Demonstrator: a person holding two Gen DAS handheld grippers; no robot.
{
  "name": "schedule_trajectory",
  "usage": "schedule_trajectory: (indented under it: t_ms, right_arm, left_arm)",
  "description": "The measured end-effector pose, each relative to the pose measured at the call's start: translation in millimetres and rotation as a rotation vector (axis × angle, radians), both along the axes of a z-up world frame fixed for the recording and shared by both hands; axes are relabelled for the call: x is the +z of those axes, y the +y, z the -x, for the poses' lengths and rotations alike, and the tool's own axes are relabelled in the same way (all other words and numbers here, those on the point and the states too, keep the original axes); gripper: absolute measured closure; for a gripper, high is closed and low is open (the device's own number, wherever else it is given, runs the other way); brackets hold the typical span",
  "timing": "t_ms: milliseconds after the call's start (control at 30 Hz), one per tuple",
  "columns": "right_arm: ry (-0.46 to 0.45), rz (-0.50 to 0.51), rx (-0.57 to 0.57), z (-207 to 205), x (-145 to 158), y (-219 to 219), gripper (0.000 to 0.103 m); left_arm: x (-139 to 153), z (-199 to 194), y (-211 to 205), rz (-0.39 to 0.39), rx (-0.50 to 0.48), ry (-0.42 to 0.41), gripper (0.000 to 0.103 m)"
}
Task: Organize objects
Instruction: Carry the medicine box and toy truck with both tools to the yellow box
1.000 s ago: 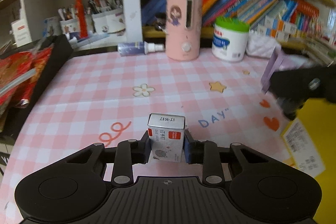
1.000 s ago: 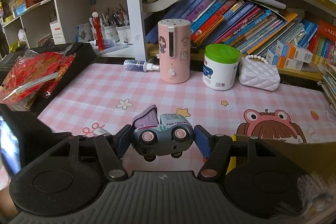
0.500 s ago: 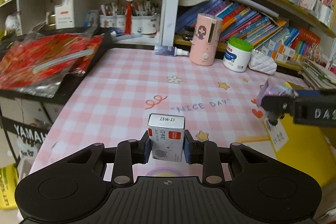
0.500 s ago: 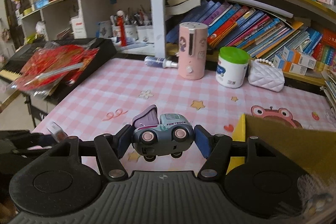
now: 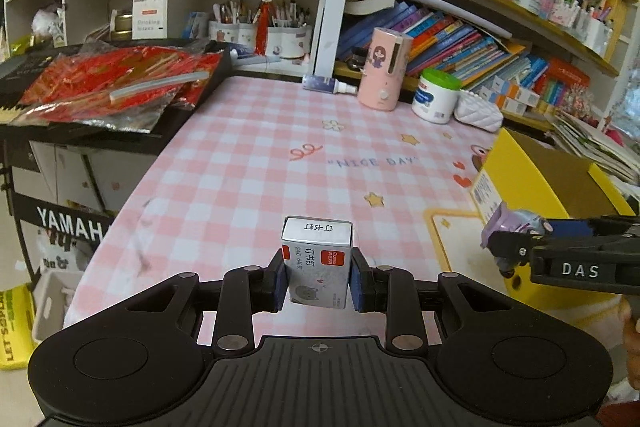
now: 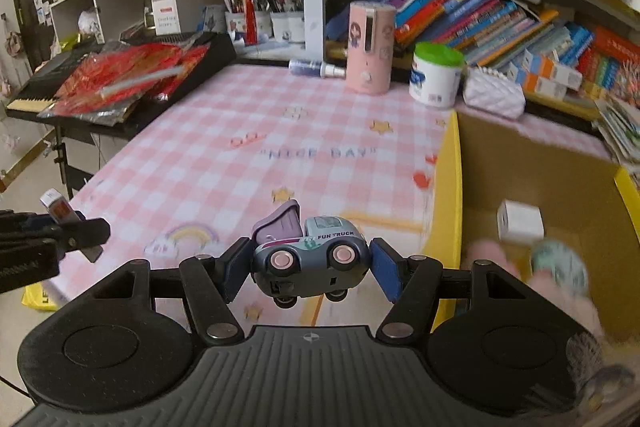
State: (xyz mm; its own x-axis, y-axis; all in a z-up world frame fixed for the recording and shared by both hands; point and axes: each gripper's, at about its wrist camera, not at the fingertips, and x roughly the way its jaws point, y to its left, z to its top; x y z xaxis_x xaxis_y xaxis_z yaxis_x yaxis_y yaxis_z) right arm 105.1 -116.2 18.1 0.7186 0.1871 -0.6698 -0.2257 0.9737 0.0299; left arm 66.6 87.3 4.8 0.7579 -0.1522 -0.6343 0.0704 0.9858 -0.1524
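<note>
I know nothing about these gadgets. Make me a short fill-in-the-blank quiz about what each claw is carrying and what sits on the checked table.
1. The left gripper is shut on a small grey staple ____ with a red label.
2. The right gripper is shut on a blue-grey toy ____ with pink wheel hubs.
3. The open yellow cardboard box stands at the ____ side of the pink checked tablecloth in the right wrist view.
4. The white jar beside the pink cylindrical dispenser has a ____ lid.

Missing words: box; truck; right; green
</note>
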Motion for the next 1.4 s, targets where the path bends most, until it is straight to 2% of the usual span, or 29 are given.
schedule_trajectory:
  t_ms: [467, 733, 1000, 1400]
  right_arm:
    - [0.039, -0.038, -0.063, 74, -7, -1, 0.042]
    - [0.062, -0.055, -0.097, 108, -15, -8, 0.042]
    - [0.093, -0.074, -0.198, 142, -22, -28, 0.042]
    - [0.1, -0.086, -0.357, 170, -23, -71, 0.042]
  left_arm:
    - [6, 69, 3, -0.001, -0.024, -0.01, 0.075]
    - [3, 94, -9, -0.013, -0.081, -0.002, 0.075]
    - [2, 108, -29, -0.015, -0.173, -0.002, 0.075]
    - [3, 105, -70, -0.018, -0.317, -0.009, 0.075]
